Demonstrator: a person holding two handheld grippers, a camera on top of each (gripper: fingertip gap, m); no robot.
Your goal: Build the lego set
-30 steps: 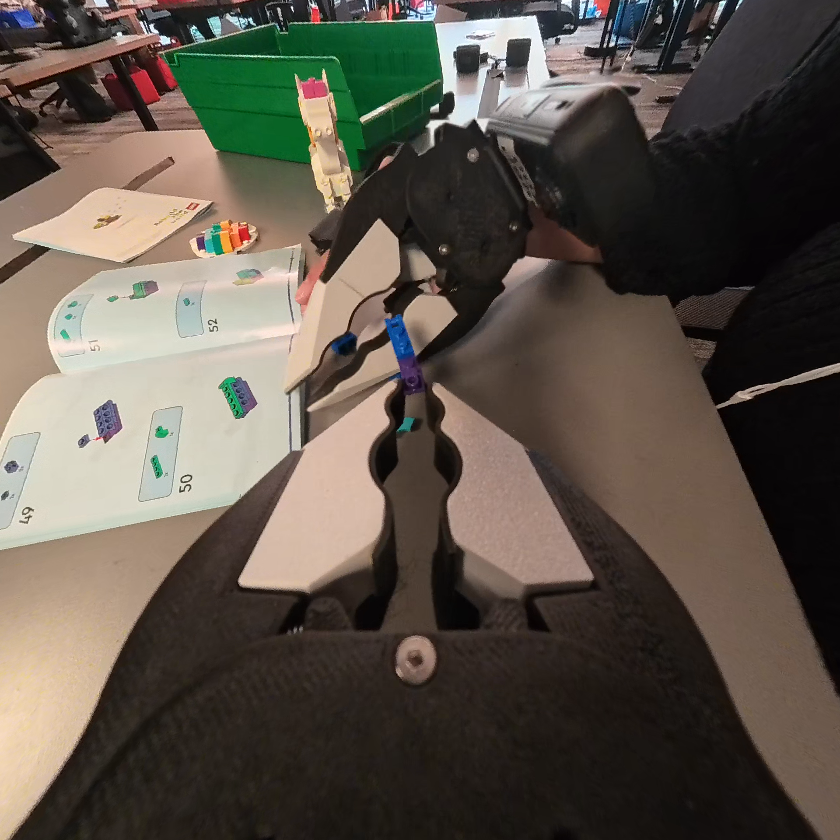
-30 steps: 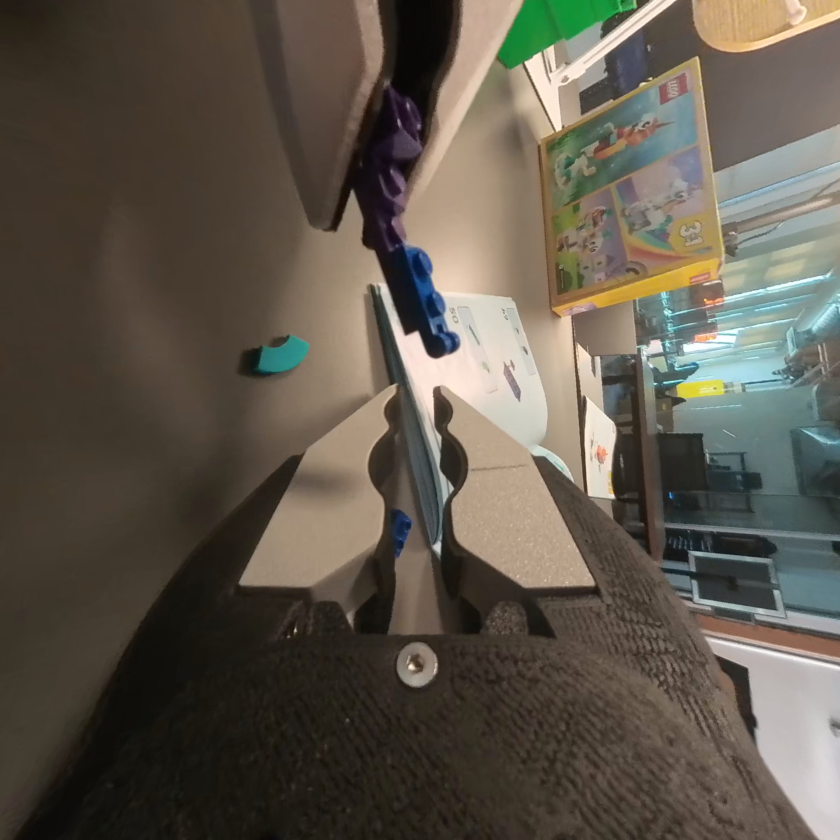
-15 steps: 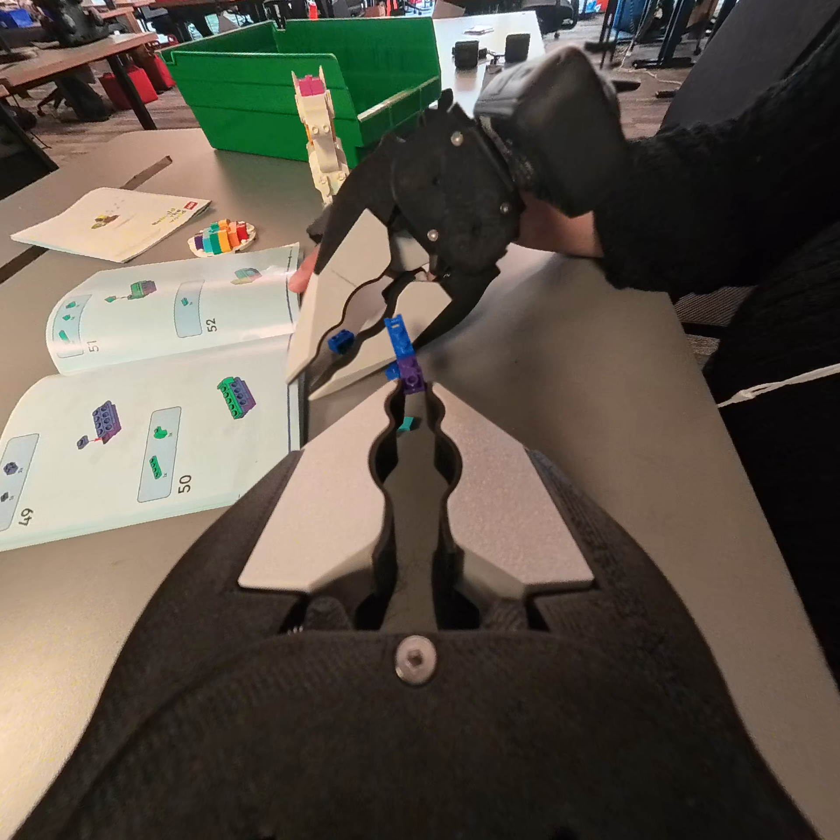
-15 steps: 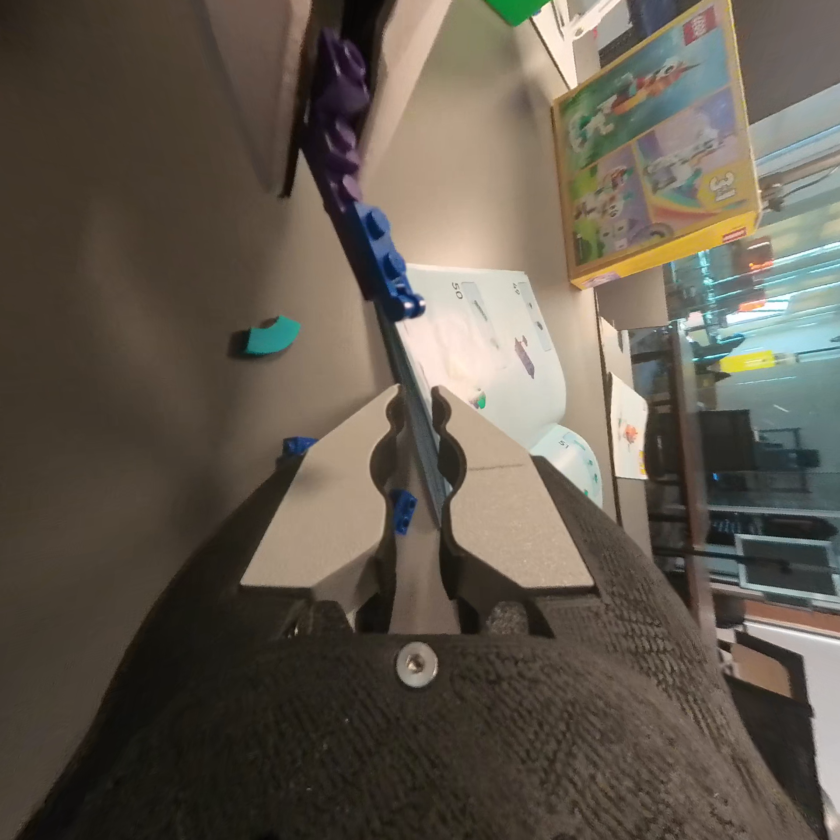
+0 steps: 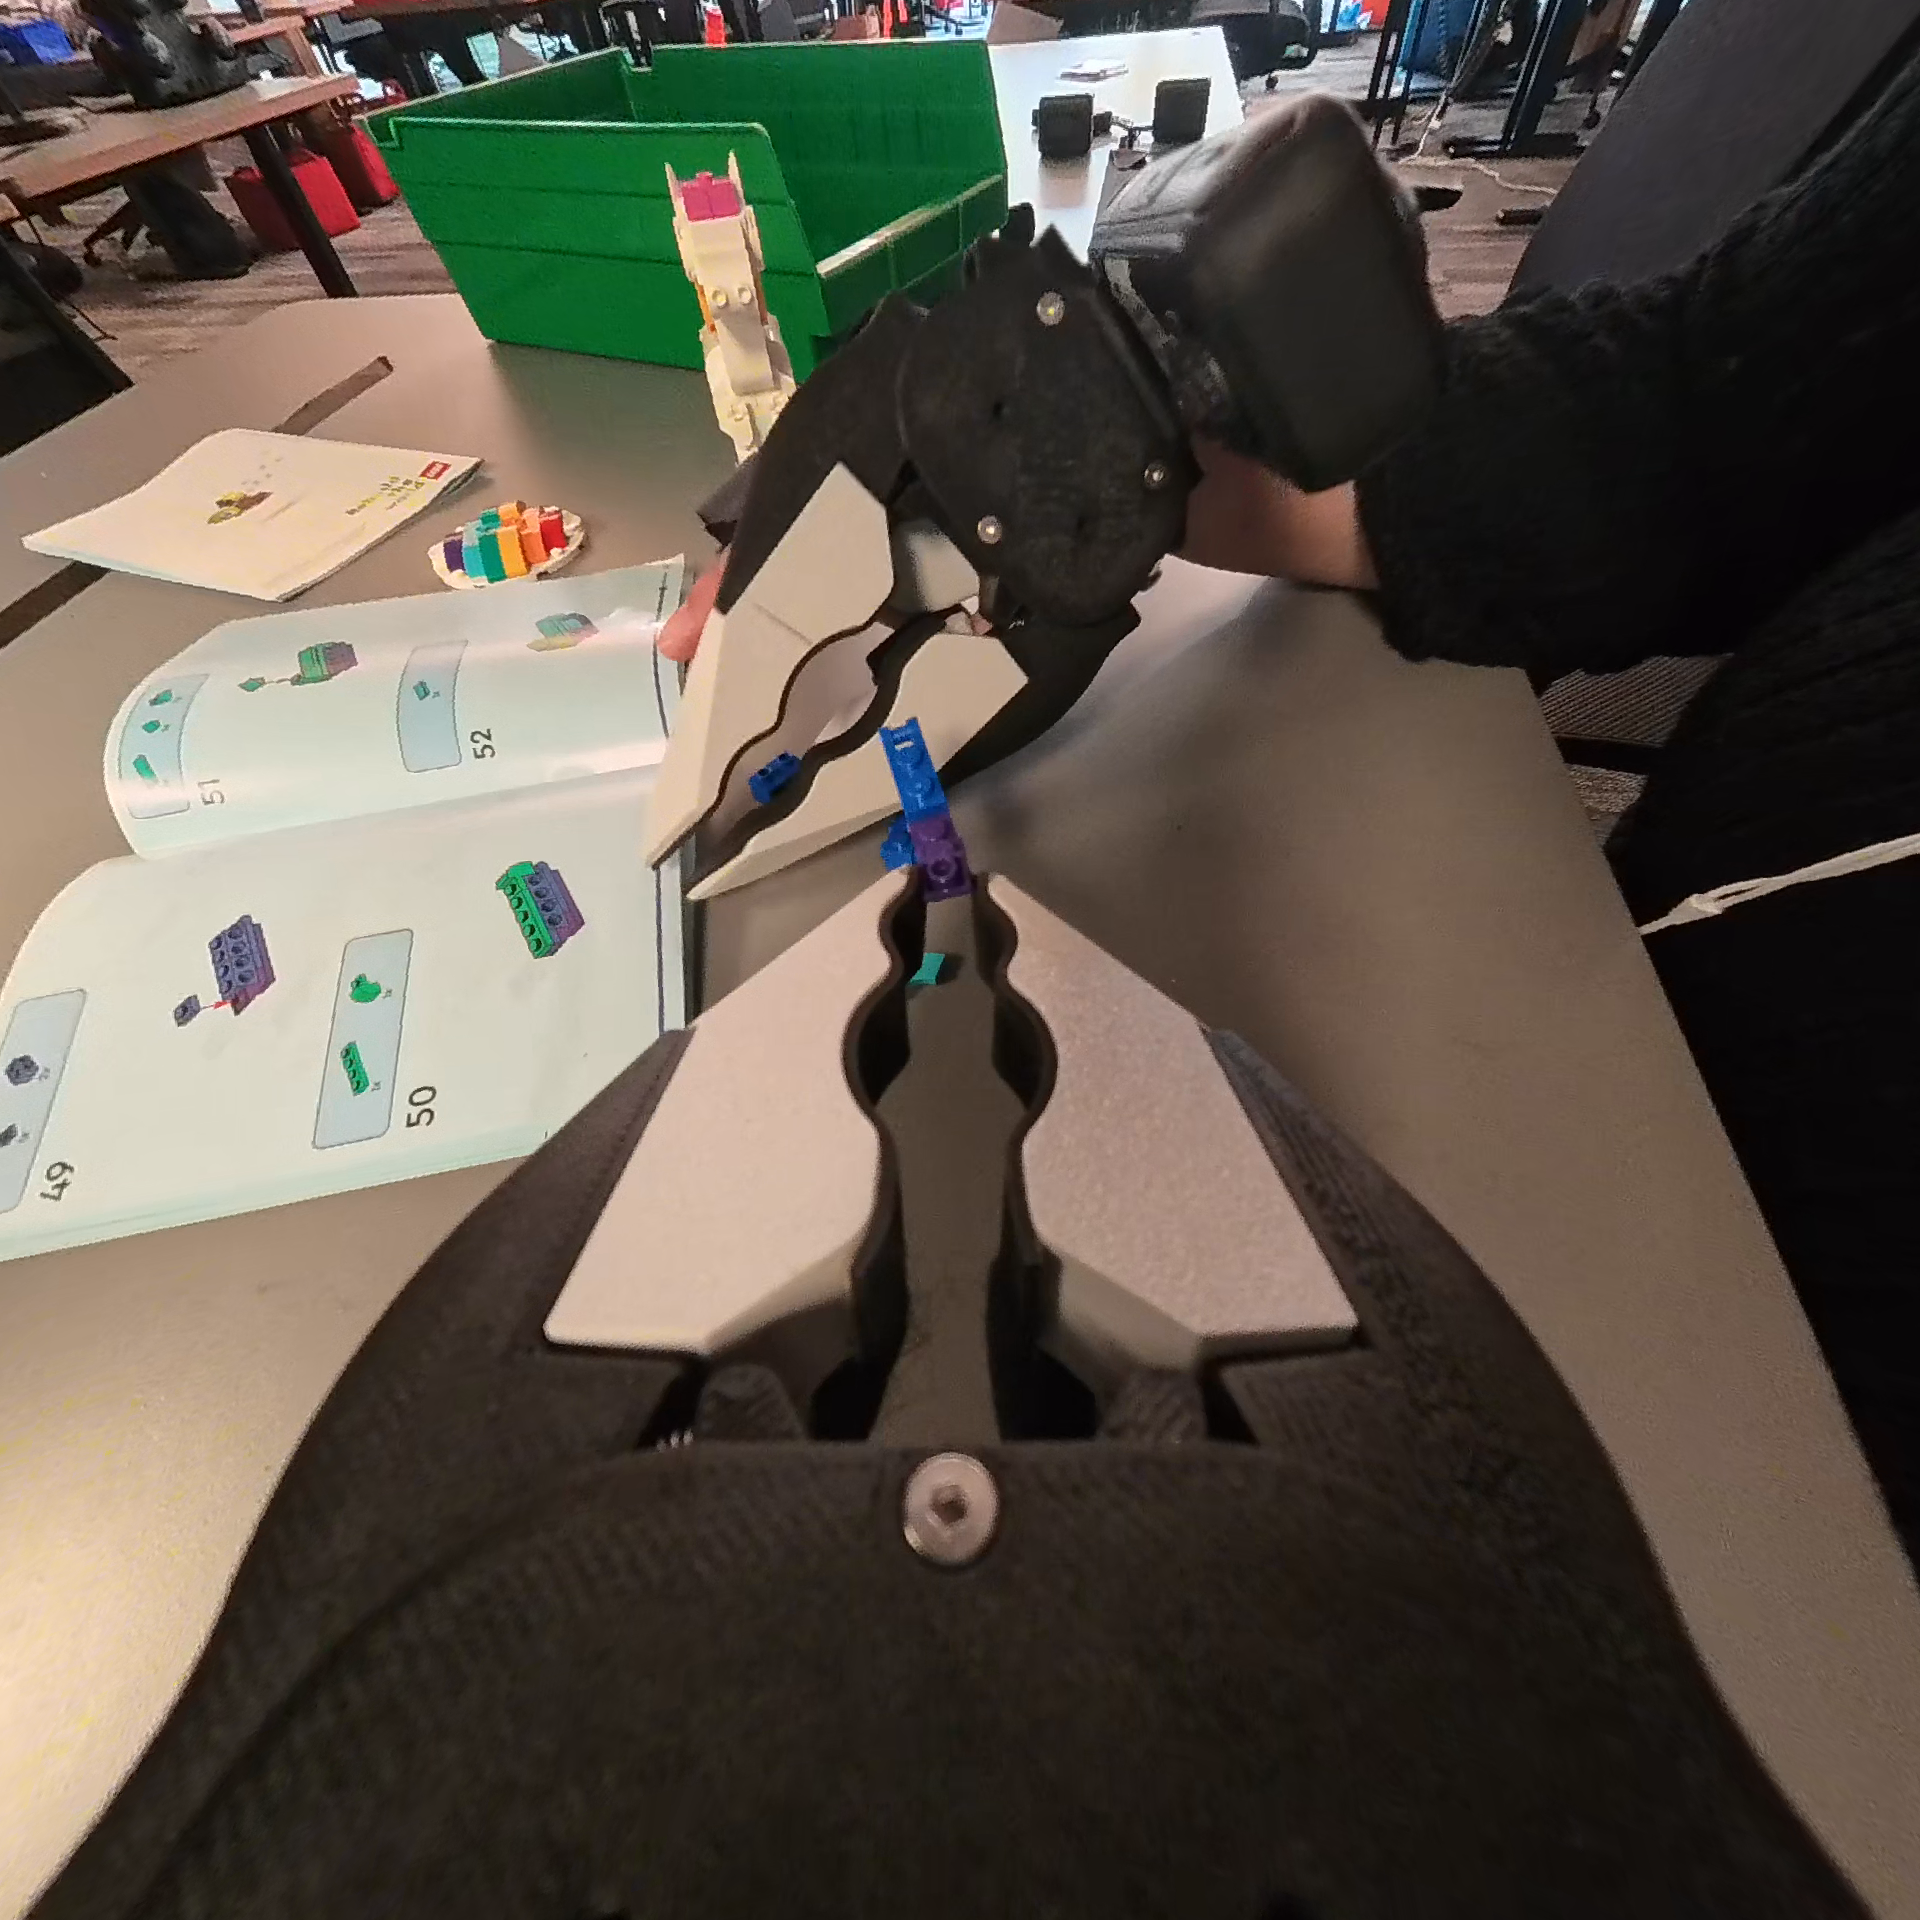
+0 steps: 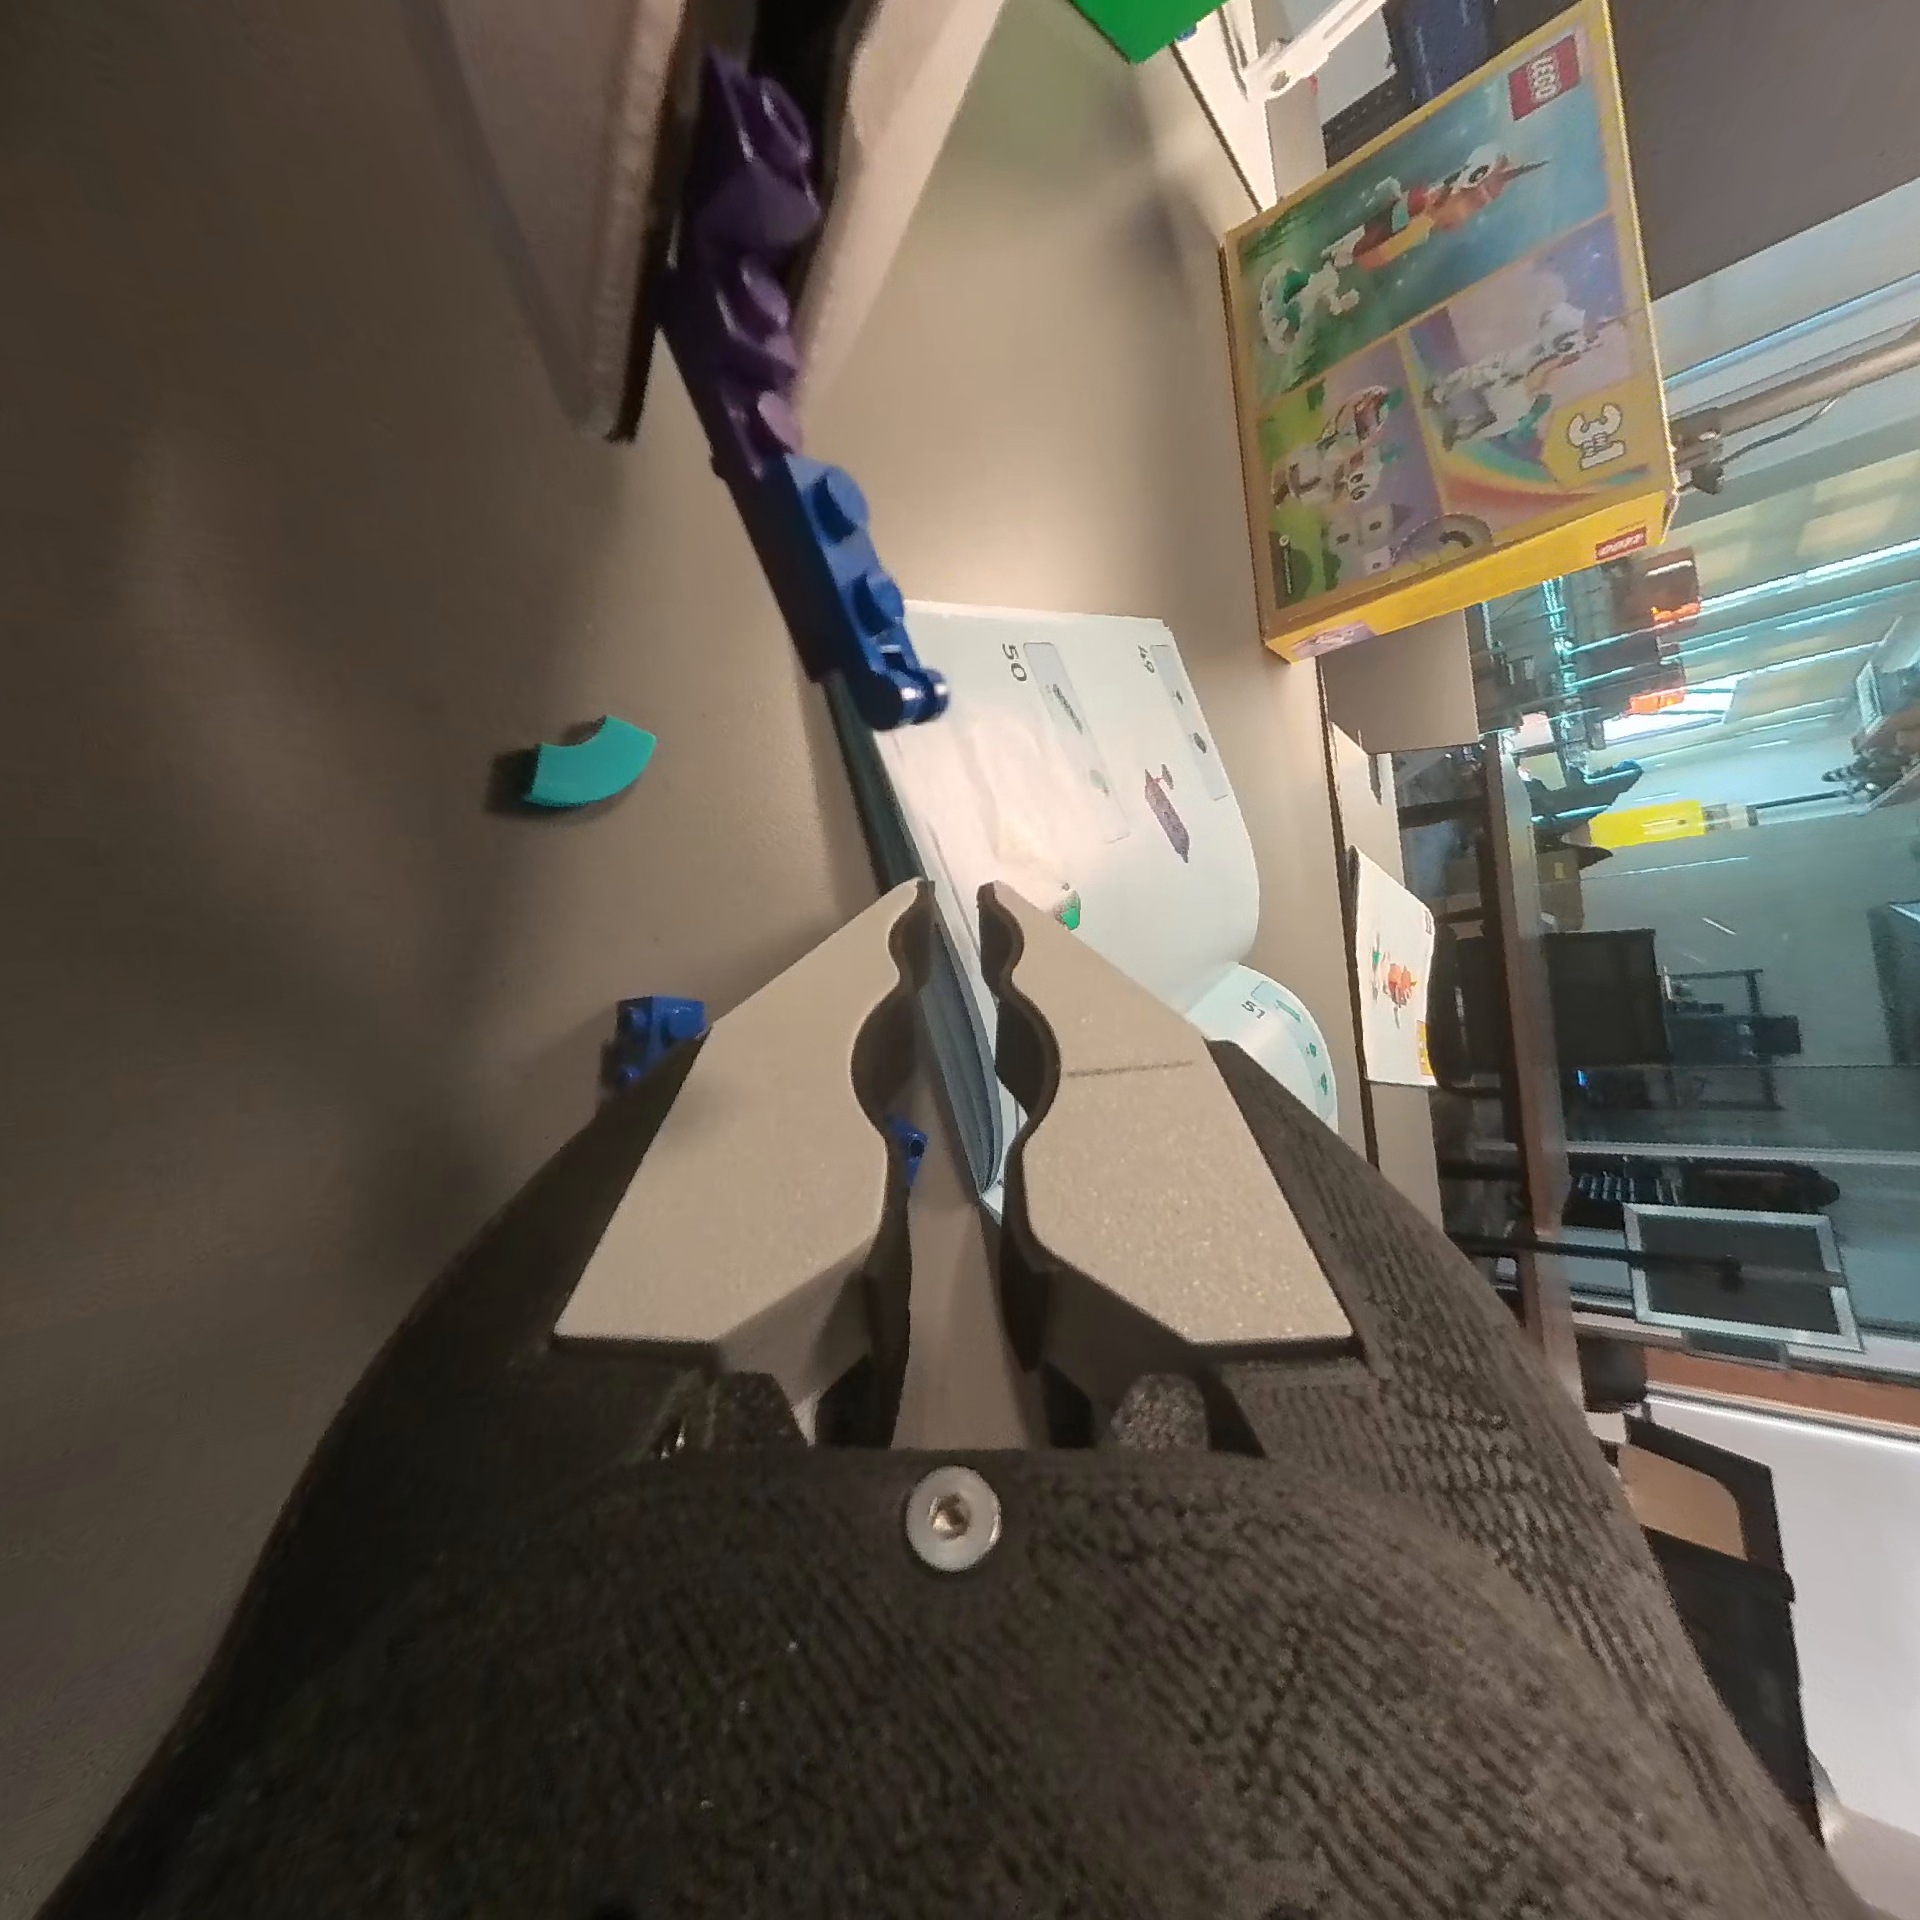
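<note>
Grey table (image 5: 1299, 831), left wrist view: left gripper (image 5: 948, 883) pinching purple-blue strip (image 5: 920, 805) upright at fingertips, right gripper (image 5: 717, 831) just beyond. Right wrist view: right gripper (image 6: 951, 899) narrowly parted around small blue piece (image 6: 907, 1138); teal curved piece (image 6: 584, 764) well apart.

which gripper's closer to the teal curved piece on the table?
Left. The left gripper is just above the teal piece; the right gripper is off towards the booklet.

Left wrist view: low over the tabletop (image 5: 1299, 831), facing its far edge, upright.
Right wrist view: close to the tabletop (image 6: 260, 623), rolled sideways.
Shared: purple-and-blue strip (image 5: 920, 805) (image 6: 790, 416), teal piece (image 5: 928, 971) (image 6: 582, 769), open booklet (image 5: 343, 883) (image 6: 1091, 790).
</note>
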